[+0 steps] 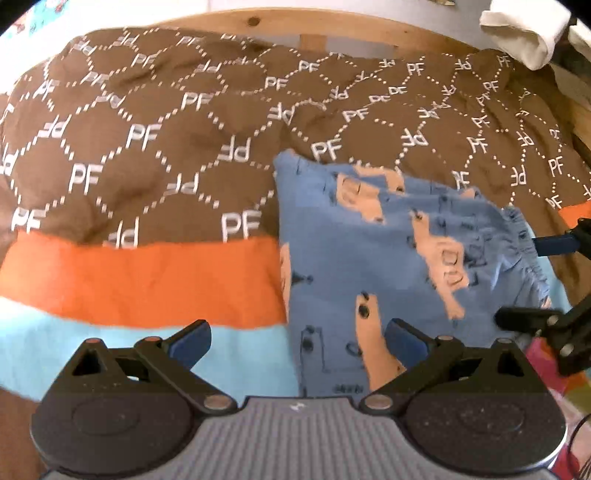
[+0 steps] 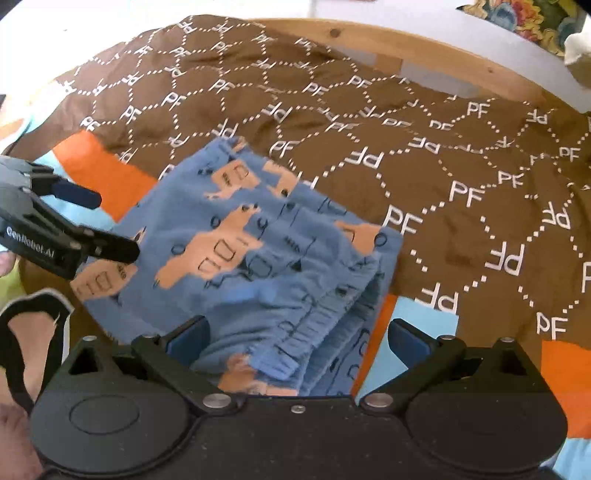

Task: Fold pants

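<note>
Left tongs (image 1: pixel 297 341) spread wide, blue pads apart, nothing clamped between them, hovering over the near left edge of the folded pants (image 1: pixel 399 266); right tongs (image 2: pixel 297 338) likewise spread, pads either side of the gathered waistband end with cloth beneath but not pinched. From the right wrist view, left tongs (image 2: pixel 107 225) seen at the far left, fingers parted, the lower one at the pants' (image 2: pixel 251 254) edge, though touching or just above cannot be told. From the left wrist view, right tongs (image 1: pixel 535 280) seen at the right border, open beside the elastic waistband. Pants blue with tan animal shapes and small dark outlines, folded into a compact stack of layers, lying on a brown blanket (image 1: pixel 147 129) printed with white PF letters and dotted hexagons, partly over its orange band (image 1: pixel 140 280) and light blue band (image 1: pixel 240 362). Wooden frame (image 1: pixel 332 26) along the far edge, pale cloth (image 1: pixel 524 33) bunched at the top right corner
</note>
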`<state>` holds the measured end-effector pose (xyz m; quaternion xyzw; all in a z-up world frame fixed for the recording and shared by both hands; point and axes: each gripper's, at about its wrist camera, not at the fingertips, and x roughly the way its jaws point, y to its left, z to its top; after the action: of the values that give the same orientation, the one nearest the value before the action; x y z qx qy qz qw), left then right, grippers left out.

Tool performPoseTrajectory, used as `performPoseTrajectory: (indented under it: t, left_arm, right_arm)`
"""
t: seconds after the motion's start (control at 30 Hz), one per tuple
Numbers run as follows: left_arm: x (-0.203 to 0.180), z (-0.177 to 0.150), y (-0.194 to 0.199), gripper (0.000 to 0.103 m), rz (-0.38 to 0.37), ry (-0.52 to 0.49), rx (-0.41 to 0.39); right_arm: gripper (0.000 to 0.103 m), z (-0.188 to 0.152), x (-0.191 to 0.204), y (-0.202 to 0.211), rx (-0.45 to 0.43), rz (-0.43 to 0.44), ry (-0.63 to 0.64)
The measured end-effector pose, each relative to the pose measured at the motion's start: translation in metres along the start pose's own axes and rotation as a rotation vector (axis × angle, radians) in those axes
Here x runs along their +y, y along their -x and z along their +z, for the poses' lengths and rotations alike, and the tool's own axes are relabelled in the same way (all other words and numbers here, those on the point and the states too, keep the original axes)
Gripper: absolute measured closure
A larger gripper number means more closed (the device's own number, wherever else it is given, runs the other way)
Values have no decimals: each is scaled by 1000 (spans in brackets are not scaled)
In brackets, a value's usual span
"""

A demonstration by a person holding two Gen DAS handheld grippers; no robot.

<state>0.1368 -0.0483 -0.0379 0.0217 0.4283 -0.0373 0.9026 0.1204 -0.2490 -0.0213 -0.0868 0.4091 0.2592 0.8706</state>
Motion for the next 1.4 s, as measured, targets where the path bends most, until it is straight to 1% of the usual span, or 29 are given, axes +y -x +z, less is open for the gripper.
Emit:
performPoseTrajectory:
  t: [0.17,0.37,0.43,0.5,0.63,0.73,0.77,0.83,0.93,1.0,1.07,1.17,1.27,1.33,1.4]
  left_arm:
    - [11,-11,3,0,-30,89,5]
    - [16,-12,13,0,-34,98,38]
    - [18,-12,17,0,-55,100,41]
    - [18,-13,19,0,-92,86,38]
    - [15,-14,17,0,-161,50,51]
    - [15,-14,5,0,-217,85,82]
    - [15,-13,0,0,-222,107,95]
    - [16,-12,-4,0,-228,131,88]
    - [18,-10,-7,0,-246,123,86]
    - [20,-8,-7,0,-265,111,85]
    - [22,-6,-9,0,-282,114,76]
    - [23,-3,-15,0,-308,148,48]
    - [25,-4,-21,0,-326,185,-3]
    - [24,-5,-23,0,-329,178,-23]
    - [23,-7,-21,0,-332,145,-32]
  right_arm:
    - [1,-2,-20,2,37,74,-90]
    - [1,-6,-41,11,42,159,-160]
    - [1,-7,-47,11,39,170,-197]
    - [1,-9,-52,9,37,185,-236]
    - [1,-8,-49,7,4,191,-255]
    - [1,-10,-46,2,-11,210,-287]
    - [1,-11,-47,1,-18,220,-301]
    - [1,-11,-49,-1,-29,242,-324]
    - [1,-9,-59,1,-54,288,-354]
    - [1,-10,-68,-1,-79,308,-398]
    - [1,-12,-75,-5,-113,310,-437]
    - [1,-10,-82,-12,-172,321,-484]
    - [1,-9,-85,-24,-223,349,-520]
    - [1,-11,-87,-31,-245,364,-557]
    - [1,-11,-87,-34,-256,376,-573]
